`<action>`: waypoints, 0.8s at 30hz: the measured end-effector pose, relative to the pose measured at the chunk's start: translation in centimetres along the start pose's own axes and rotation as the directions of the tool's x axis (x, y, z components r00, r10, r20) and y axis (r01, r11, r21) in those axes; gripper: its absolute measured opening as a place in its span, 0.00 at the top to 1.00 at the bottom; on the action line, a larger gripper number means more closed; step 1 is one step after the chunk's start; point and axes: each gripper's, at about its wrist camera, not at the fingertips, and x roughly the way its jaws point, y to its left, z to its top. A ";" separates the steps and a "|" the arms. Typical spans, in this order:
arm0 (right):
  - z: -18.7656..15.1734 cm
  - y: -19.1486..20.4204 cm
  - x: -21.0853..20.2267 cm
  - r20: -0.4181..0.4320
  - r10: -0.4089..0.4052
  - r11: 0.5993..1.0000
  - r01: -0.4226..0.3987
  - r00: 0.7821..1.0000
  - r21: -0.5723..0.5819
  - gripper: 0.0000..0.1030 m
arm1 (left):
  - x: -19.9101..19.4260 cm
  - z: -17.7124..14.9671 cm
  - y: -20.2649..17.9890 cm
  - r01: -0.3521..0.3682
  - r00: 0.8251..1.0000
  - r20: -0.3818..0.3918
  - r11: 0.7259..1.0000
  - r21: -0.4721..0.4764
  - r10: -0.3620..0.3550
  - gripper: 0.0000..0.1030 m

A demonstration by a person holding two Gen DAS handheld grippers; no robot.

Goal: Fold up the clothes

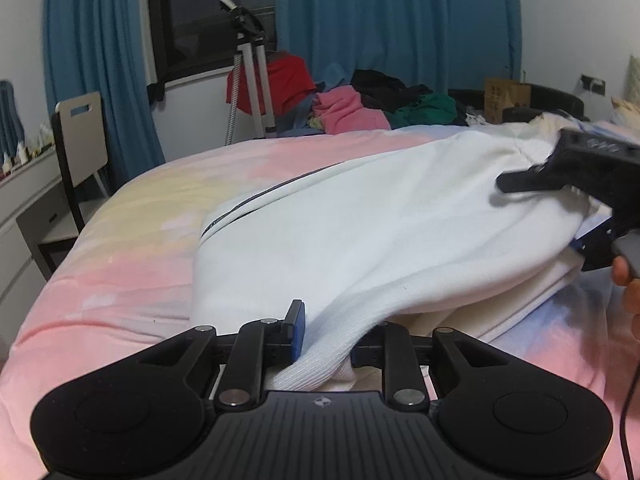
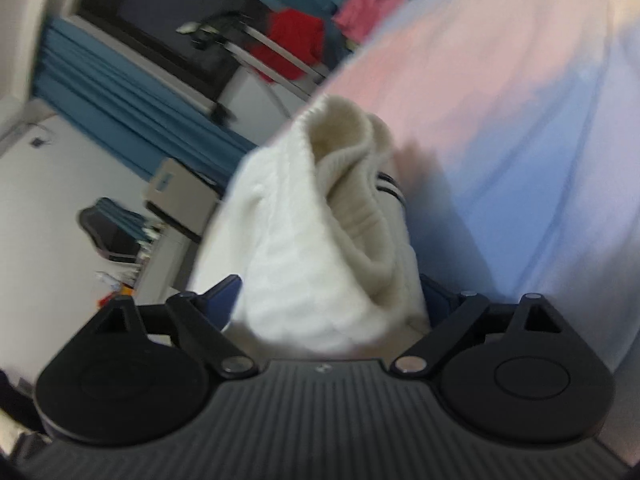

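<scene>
A white knit sweater (image 1: 360, 224) with dark stripes lies on the bed, its near half lifted off the cover. My left gripper (image 1: 326, 340) is shut on its ribbed near edge. My right gripper (image 1: 576, 216) shows at the right of the left wrist view, holding the sweater's right side raised. In the right wrist view, which is tilted and blurred, my right gripper (image 2: 332, 300) is shut on a thick bunch of the sweater (image 2: 320, 224), with a cream ribbed cuff and striped edge folded inside.
The bed has a pink, yellow and blue cover (image 1: 132, 248). A pile of red, pink, black and green clothes (image 1: 352, 104) lies at its far edge. A tripod (image 1: 250, 60), a chair (image 1: 76, 152) and a white dresser (image 1: 20, 216) stand at the left. Blue curtains hang behind.
</scene>
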 end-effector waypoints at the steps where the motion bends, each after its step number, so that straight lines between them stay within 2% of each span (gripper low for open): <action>1: 0.1 0.6 -0.3 0.010 0.018 1.000 -0.018 1.000 -0.017 0.10 | 0.0 0.1 0.2 0.005 1.000 -0.001 1.000 -0.014 -0.005 0.76; 2: 0.1 1.2 -0.4 0.010 0.020 0.999 -0.019 1.000 -0.043 0.10 | -0.1 0.1 0.4 0.010 1.000 -0.002 1.000 -0.028 -0.010 0.76; 4: -0.3 2.0 -0.1 -0.001 -0.040 0.994 0.040 0.999 -0.102 0.15 | -0.1 0.3 0.7 0.023 1.000 -0.006 0.998 -0.056 -0.023 0.74; 5: -0.6 1.9 0.3 -0.015 -0.087 0.990 0.085 0.996 -0.117 0.21 | -0.3 0.5 1.0 0.041 0.999 -0.013 0.997 -0.071 -0.042 0.72; 7: -1.1 1.6 1.1 -0.039 -0.178 0.974 0.171 0.983 -0.148 0.28 | -0.8 0.8 1.6 0.081 0.996 -0.023 0.991 -0.110 -0.084 0.64; 9: -1.2 2.0 0.8 -0.025 -0.194 0.969 0.188 0.981 -0.158 0.40 | -2.0 1.2 3.2 0.156 0.987 0.001 0.967 -0.203 -0.160 0.56; 11: -1.1 3.0 0.1 0.005 -0.208 0.964 0.206 0.978 -0.166 0.50 | -3.3 1.4 5.1 0.236 0.972 0.055 0.921 -0.311 -0.230 0.46; 13: -1.1 3.9 -0.5 0.036 -0.217 0.960 0.220 0.975 -0.171 0.54 | -4.6 1.3 7.4 0.282 0.959 0.156 0.860 -0.424 -0.237 0.19; 14: -1.2 4.2 -0.6 0.048 -0.223 0.957 0.228 0.974 -0.180 0.55 | -5.1 1.1 8.6 0.296 0.953 0.201 0.828 -0.476 -0.225 0.17; 17: -1.4 4.5 -1.3 0.081 -0.220 0.956 0.232 0.972 -0.181 0.58 | -4.4 0.2 11.5 0.277 0.959 0.218 0.743 -0.609 -0.179 0.17; 20: -1.0 5.0 -1.5 0.122 -0.191 0.958 0.213 0.974 -0.193 0.59 | -1.3 -1.1 12.7 0.152 0.988 0.084 0.705 -0.693 -0.131 0.17; 21: -0.9 5.4 -1.5 0.139 -0.180 0.956 0.207 0.974 -0.208 0.59 | -0.2 -1.7 12.9 0.113 0.991 0.033 0.688 -0.717 -0.129 0.17; 23: -1.1 6.0 -1.7 0.171 -0.156 0.950 0.195 0.973 -0.244 0.59 | 1.9 -3.0 13.2 0.093 0.983 -0.030 0.634 -0.768 -0.181 0.19; 24: -1.3 6.3 -1.8 0.186 -0.142 0.947 0.189 0.972 -0.260 0.59 | 2.7 -3.6 13.3 0.122 0.971 -0.028 0.595 -0.794 -0.237 0.19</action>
